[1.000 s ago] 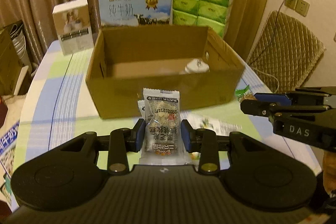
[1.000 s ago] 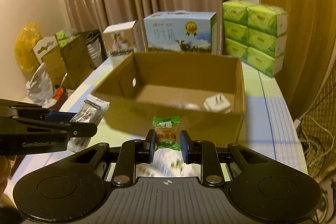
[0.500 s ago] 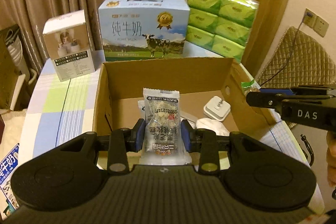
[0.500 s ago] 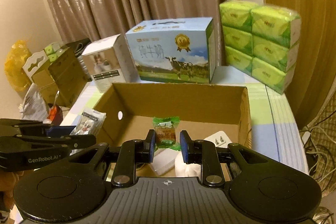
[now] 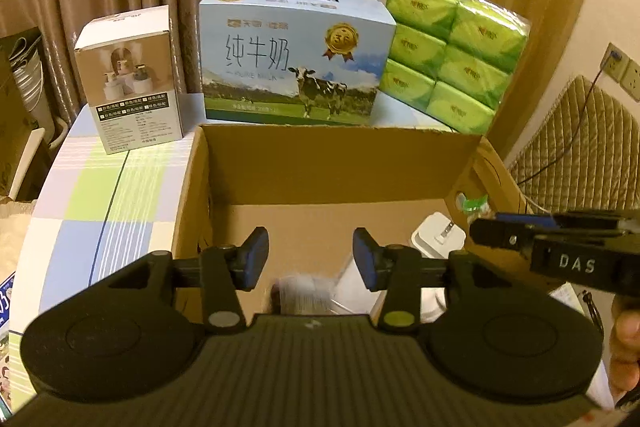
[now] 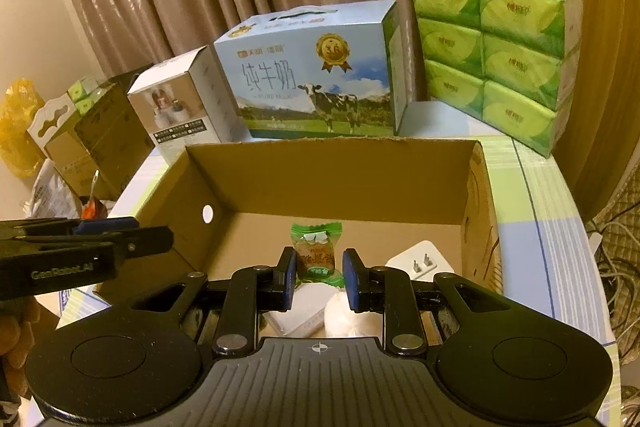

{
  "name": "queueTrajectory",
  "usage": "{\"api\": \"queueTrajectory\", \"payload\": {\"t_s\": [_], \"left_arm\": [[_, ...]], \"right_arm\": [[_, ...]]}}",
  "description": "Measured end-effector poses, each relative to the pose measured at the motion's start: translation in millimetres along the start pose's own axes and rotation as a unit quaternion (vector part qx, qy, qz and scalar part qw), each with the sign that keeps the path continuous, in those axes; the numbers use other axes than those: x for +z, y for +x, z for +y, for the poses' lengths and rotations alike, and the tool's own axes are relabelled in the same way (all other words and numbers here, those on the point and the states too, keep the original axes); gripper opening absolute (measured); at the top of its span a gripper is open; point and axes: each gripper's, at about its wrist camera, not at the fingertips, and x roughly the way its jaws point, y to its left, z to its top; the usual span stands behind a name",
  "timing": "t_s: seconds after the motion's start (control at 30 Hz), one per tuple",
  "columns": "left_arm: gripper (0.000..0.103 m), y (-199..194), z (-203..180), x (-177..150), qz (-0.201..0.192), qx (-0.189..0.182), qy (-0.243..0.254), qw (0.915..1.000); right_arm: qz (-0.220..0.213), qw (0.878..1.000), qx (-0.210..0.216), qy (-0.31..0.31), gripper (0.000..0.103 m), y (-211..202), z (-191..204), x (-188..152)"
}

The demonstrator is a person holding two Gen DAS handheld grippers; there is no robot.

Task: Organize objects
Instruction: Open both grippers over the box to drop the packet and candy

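Cardboard makes up the open box [image 5: 332, 163] in the middle of the checked tablecloth [image 5: 108, 195]; both grippers hang over its near edge. The left gripper [image 5: 307, 259] has just been opening its jaws, and nothing sits between the pads; a blurred snack packet [image 5: 302, 293] shows just below them, inside the box. The right gripper [image 6: 319, 273] is clenched on a small green-wrapped sweet [image 6: 316, 253], held upright over the box floor. A white plug adapter [image 6: 420, 261] lies at the right side of the box floor; other white items near it are hard to make out. Beyond the far wall stand a blue milk carton [image 5: 294, 59], a small white box [image 5: 132, 83] to its left, and a green tissue pack [image 5: 452, 55] to its right.
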Motion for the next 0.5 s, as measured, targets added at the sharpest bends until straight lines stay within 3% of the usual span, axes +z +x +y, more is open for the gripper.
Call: {"api": "queueTrajectory", "payload": {"t_s": [0.07, 0.1, 0.13, 0.2, 0.4, 0.5], "left_arm": [[0.040, -1.6, 3.1, -1.7, -0.003, 0.000, -0.002, 1.0000], [0.040, -2.7, 4.8, -2.8, -0.004, -0.001, -0.004, 1.0000], [0.040, -3.8, 6.0, -3.5, -0.004, -0.002, -0.005, 1.0000], [0.040, -6.2, 8.1, -6.0, -0.005, -0.002, -0.005, 1.0000], [0.043, -25.3, 12.4, -16.7, -0.012, -0.002, -0.005, 0.9999], [0.046, -41.3, 14.3, -27.6, -0.015, -0.004, -0.014, 0.9998]], "right_arm": [[-0.005, 1.000, 0.002, 0.007, 0.022, 1.7, -0.8, 0.6], [-0.007, 1.000, 0.008, 0.009, 0.027, 2.9, -1.4, 1.9], [-0.010, 1.000, 0.011, 0.012, 0.045, 2.4, -1.3, 2.1], [-0.022, 1.000, 0.012, 0.016, 0.068, -2.5, -2.7, 1.1], [-0.038, 0.999, 0.012, 0.022, 0.070, -33.3, -9.2, -11.3], [-0.048, 0.998, 0.015, 0.036, 0.076, -57.3, -12.9, -27.5]]}}
